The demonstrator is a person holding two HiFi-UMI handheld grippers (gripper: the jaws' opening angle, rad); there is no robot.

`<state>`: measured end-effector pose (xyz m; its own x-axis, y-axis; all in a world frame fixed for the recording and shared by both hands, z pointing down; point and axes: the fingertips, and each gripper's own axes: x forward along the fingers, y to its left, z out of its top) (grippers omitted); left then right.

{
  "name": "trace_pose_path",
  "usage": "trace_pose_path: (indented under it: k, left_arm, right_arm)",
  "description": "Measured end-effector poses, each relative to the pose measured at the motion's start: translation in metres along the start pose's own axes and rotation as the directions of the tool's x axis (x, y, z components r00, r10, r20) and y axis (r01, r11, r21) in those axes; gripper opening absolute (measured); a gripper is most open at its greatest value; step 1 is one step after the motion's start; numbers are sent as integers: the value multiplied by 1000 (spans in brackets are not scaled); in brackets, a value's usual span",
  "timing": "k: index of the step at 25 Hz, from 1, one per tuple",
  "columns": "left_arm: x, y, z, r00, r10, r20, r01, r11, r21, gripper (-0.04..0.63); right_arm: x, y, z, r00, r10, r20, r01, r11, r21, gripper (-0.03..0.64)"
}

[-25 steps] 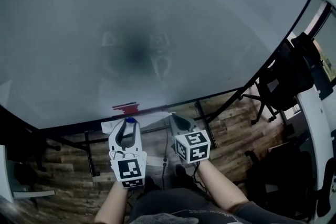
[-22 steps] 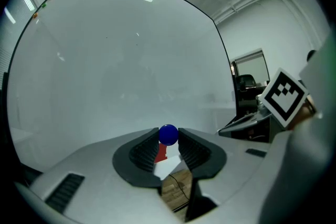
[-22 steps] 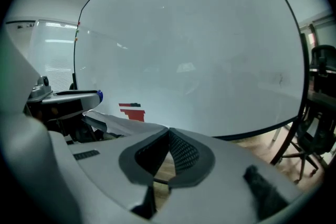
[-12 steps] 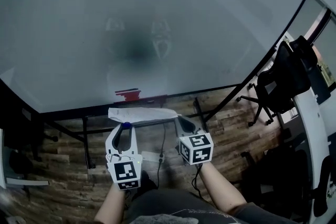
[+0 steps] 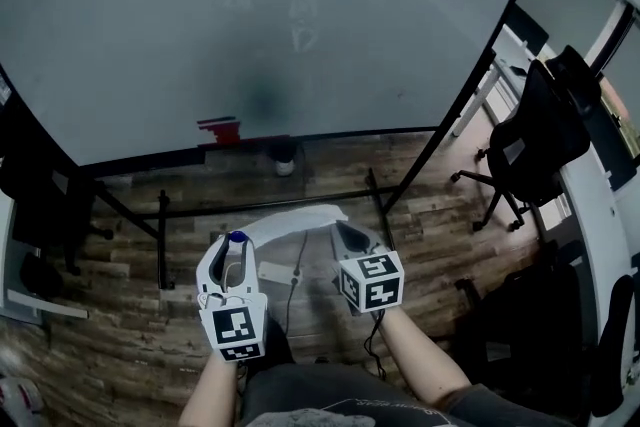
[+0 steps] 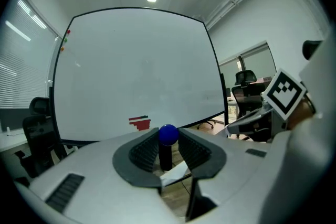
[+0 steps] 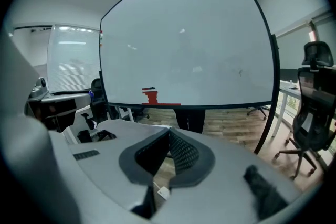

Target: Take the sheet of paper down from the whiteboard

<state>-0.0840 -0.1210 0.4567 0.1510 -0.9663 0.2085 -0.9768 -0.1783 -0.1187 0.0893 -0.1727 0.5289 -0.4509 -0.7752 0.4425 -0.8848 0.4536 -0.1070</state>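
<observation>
While the whiteboard (image 5: 250, 15) stands behind, the sheet of paper (image 5: 300, 217) is clear of it, stretched between two handheld grippers over the wood floor (image 5: 130, 255). The right gripper (image 5: 341, 231) pinches the sheet's edge with closed jaws. The left gripper (image 5: 237, 245) clamps a blue-knobbed magnet (image 6: 168, 135).

Head view steeply downward, gripper views forward, all sharing whiteboard (image 5: 250, 15)

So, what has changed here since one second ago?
The left gripper and right gripper drew back from the whiteboard, carrying the sheet of paper away from its lower edge. Unchanged: right jaws shut on the sheet, left jaws holding the blue-topped pin.
</observation>
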Motion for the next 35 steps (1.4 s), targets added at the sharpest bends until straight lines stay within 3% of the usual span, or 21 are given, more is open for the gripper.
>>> trace_pose_path:
  k: [7,12,20,35]
  left_arm:
    - [-73,-63,-12,999,19,-28,-19,1000,-11,120]
    - [-102,-79,-13,999,32,-37,-33,999,-12,120]
    - [-121,-102,-16,999,-23,-34,22,1000,-16,120]
    - [-197,-54,-29,995,-102,-5,102,995,-24,120]
  right_arm:
    - [-74,-12,-41,1000,24,-1,-24,1000,13,21]
    - [-107,-18,-52,1000,21,12,-21,1000,3,21]
    - [-135,-9,-57,999,16,42,-16,1000,0,21]
    - [-187,91,-39,991,-55,119,64,995,-72,21]
